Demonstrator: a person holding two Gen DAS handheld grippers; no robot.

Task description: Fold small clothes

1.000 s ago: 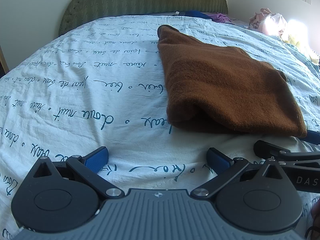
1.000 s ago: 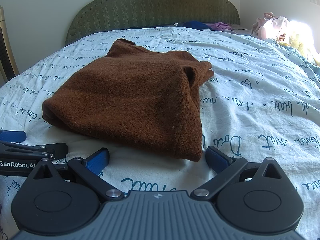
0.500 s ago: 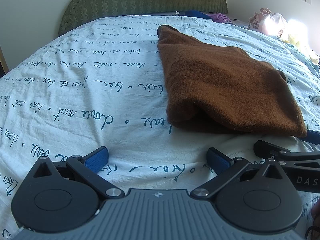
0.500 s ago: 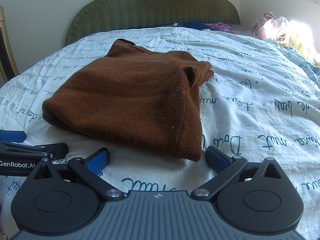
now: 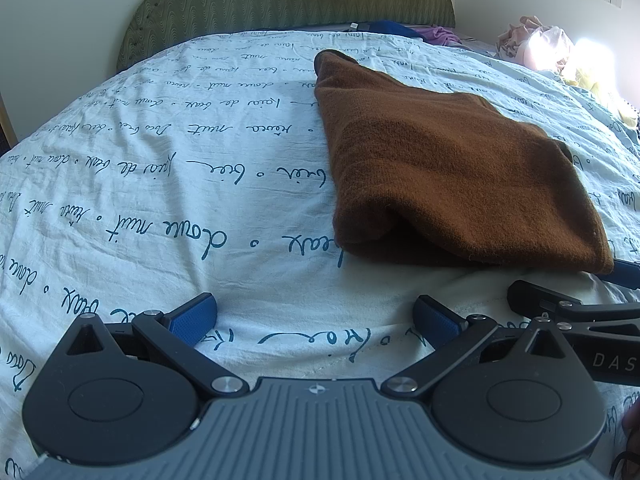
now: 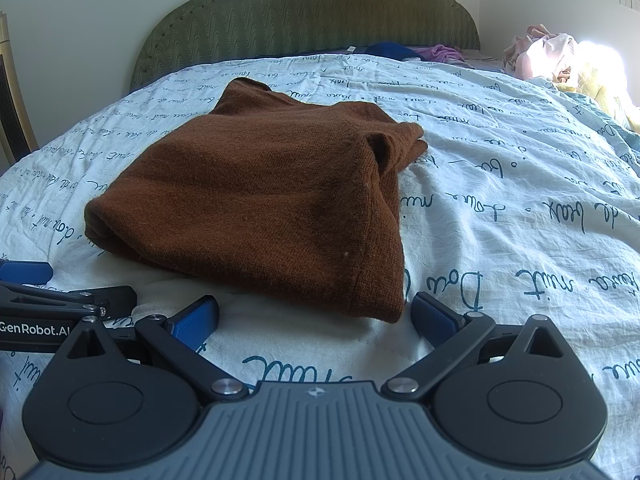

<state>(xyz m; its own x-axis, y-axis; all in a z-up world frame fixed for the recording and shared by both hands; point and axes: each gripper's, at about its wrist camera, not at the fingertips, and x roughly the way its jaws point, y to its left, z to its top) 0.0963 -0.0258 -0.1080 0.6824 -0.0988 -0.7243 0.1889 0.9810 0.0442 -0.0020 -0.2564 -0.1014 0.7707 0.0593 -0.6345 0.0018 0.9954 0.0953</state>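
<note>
My left tool [image 5: 314, 314] sits low over the bed [image 5: 168, 184] with its blue pads spread wide and nothing between them. My right tool [image 6: 314, 314] is the same: spread, empty, pads just short of cloth.

The brown knit garment [image 6: 256, 200] lies on the bedsheet ahead of both tools, already doubled over itself at least once. From the left tool it lies ahead and to the right; from the right tool it is straight ahead and slightly left, with its near right corner [image 6: 384, 304] almost between my pads, close beside the right one. The rounded fold [image 5: 360, 236] faces the left tool, a soft roll rather than a crease.

I judge it light, thick and floppy, a fuzzy knit that will grip the pads well but sag and stretch if lifted by one point. The layers could slide apart, so I would pinch through all of them at once. The best holds look like the two near corners: the right tool on the corner in front of it, the left tool on the rolled edge's near end. A narrow part [image 6: 404, 140] sticks out at the far right; whether it is a sleeve I cannot tell, and it may flop loose when I lift.
</note>
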